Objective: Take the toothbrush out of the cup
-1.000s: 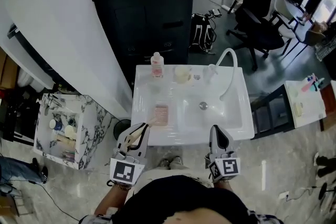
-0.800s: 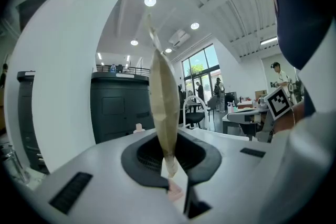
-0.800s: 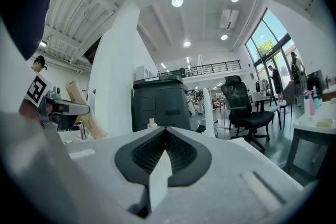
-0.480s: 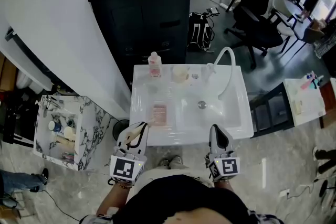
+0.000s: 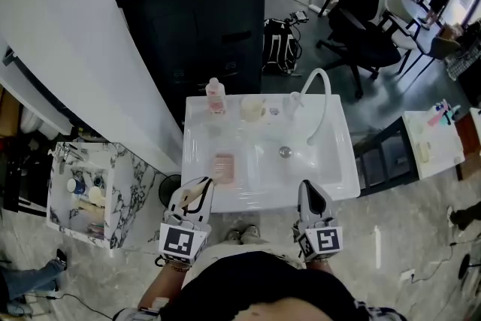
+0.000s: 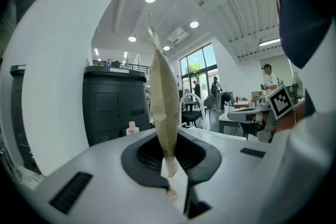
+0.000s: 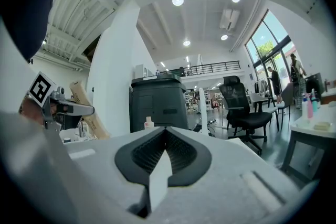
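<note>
Left tool (image 6: pixel 170 168) is clamped on a flat tan stick, which I take for the toothbrush (image 6: pixel 164 102). It's gripped near the lower end, so most of it stands up above the jaws. Right tool (image 7: pixel 160 162) has jaws together with nothing in them, and sits beside the left tool at the near edge of the sink (image 5: pixel 255 199). Cup (image 5: pixel 252 108) is on the sink's back ledge between bottle (image 5: pixel 216 95) and tap (image 5: pixel 322 86), well apart from both tools. Nothing visibly sticks out of it. Judgement: toothbrush already out. To finish well, keep the clamp firm, since the low grip lets the long end swing. Lay it flat before opening.
</note>
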`<act>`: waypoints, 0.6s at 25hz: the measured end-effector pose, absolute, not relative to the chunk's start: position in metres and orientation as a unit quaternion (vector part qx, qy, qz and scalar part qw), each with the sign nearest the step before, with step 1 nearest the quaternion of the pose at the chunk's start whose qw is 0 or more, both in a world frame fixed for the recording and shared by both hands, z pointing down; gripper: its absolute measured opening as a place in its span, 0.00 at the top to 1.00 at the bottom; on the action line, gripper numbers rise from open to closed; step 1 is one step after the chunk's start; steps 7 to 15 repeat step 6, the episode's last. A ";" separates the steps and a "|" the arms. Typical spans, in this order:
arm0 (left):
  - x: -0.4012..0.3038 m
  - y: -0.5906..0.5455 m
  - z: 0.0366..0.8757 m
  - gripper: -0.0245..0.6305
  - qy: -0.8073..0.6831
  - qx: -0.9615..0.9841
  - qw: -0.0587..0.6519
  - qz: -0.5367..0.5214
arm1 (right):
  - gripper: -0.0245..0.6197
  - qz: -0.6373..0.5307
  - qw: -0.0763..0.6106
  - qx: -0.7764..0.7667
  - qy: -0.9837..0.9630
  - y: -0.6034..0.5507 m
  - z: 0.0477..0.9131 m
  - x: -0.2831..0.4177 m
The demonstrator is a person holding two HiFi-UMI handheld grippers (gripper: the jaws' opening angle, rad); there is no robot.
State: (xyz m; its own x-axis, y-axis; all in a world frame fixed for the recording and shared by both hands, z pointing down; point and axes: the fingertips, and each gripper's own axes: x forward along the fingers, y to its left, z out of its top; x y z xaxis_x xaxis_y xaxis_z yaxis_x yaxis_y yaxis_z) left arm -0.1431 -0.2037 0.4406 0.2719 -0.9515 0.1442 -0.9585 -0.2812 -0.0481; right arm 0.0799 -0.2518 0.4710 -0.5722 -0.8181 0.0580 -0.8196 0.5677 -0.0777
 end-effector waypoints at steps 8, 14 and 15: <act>-0.136 -0.209 0.439 0.93 -0.593 0.800 0.038 0.082 | 0.95 0.050 0.010 0.462 -0.885 -0.253 0.474 0.085; -0.136 -0.209 0.439 0.93 -0.593 0.800 0.038 0.082 | 0.95 0.050 0.010 0.462 -0.885 -0.253 0.474 0.085; -0.136 -0.209 0.439 0.93 -0.593 0.800 0.038 0.082 | 0.95 0.050 0.010 0.462 -0.885 -0.253 0.474 0.085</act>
